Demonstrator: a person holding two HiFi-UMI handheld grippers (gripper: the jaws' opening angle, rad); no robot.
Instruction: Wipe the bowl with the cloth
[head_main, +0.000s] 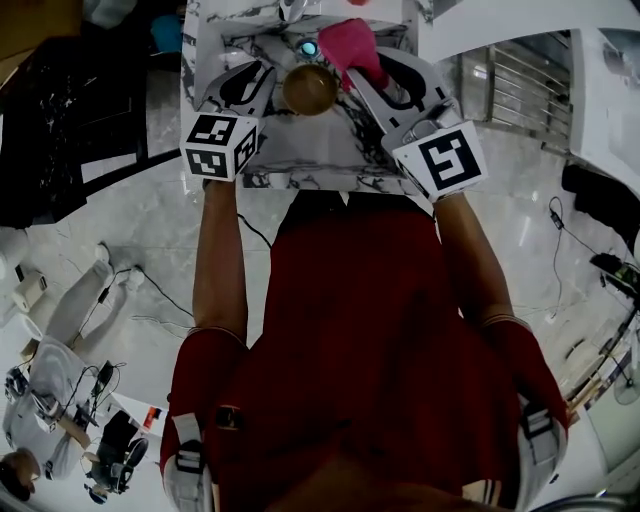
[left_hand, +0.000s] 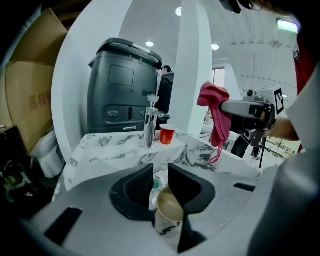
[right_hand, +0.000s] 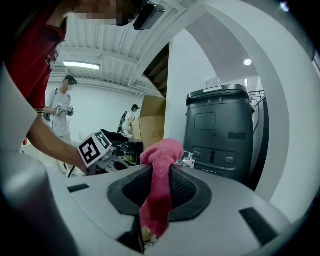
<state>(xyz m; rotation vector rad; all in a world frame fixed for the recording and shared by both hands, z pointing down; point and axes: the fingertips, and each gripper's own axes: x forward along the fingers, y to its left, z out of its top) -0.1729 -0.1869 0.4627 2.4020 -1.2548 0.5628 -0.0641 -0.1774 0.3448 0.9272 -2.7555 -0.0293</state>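
Note:
A small brown bowl (head_main: 309, 89) hangs above the marble table (head_main: 300, 150), held by its rim in my left gripper (head_main: 268, 88). In the left gripper view the bowl (left_hand: 169, 206) sits low between the dark jaws, which are shut on its edge. My right gripper (head_main: 365, 70) is shut on a pink cloth (head_main: 352, 47) just right of the bowl. In the right gripper view the cloth (right_hand: 159, 190) bulges above the jaws and hangs down between them. From the left gripper view the cloth (left_hand: 215, 117) dangles from the right gripper, off to the right.
A red cup (left_hand: 167, 134) and a metal tap (left_hand: 149, 126) stand at the table's far side, with a dark grey machine (left_hand: 122, 87) behind them. A small teal-topped object (head_main: 309, 48) lies on the table beyond the bowl. Cardboard boxes (left_hand: 30, 105) stand at the left. Other people stand in the room's background.

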